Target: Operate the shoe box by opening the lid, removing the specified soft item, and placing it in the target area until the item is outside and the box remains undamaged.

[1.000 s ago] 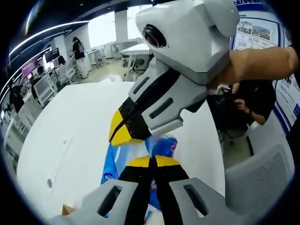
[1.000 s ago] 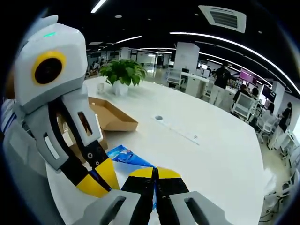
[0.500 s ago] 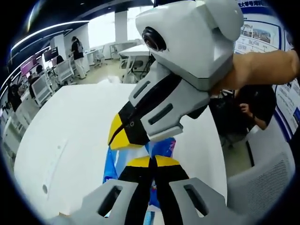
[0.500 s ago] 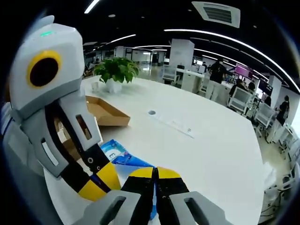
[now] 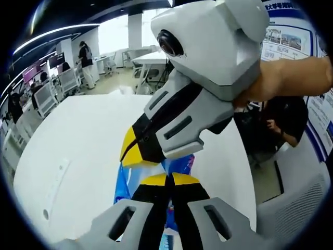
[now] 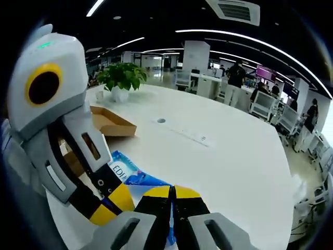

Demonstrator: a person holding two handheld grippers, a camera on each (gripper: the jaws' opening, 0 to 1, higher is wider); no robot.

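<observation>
Tongs and packet fill the near part of both views, so we take each from left to right.

In the left gripper view, the white desk [image 5: 78, 146] spreads across the left side, with office chairs and a standing person [image 5: 85, 56] far off beyond its edge. At the bottom centre we see the left tongs [image 5: 167, 179] with their yellow tips pressed together on a blue and white soft packet [image 5: 183, 162], which is pinched between them and shows on either side of the tips, above the desk. Coming in from the upper right, the right tongs [image 5: 131, 151] point down and to the left; their yellow tip sits just above the packet and seems to close on its upper edge. A hand [image 5: 289, 78] grips that tool at the right, and further right a seated person in dark clothes [image 5: 283, 120] is beyond the desk.

In the right gripper view, the left tongs [image 6: 112, 205] come in from the left, their yellow and black tip lying against the packet [image 6: 125, 172]. Behind them, touching or just beside the packet as far as we can tell, stands the brown cardboard shoe box [image 6: 75, 161], and its lid [image 6: 112, 122] lies open side up on the desk [image 6: 229, 166] further back, with a potted plant [image 6: 122, 80] behind it. At the bottom centre the right tongs [image 6: 173, 191] are shut on the packet's near edge, the blue wrapper showing to the left of the tips. Right of that the desk is bare white, with people and chairs in the distance.
</observation>
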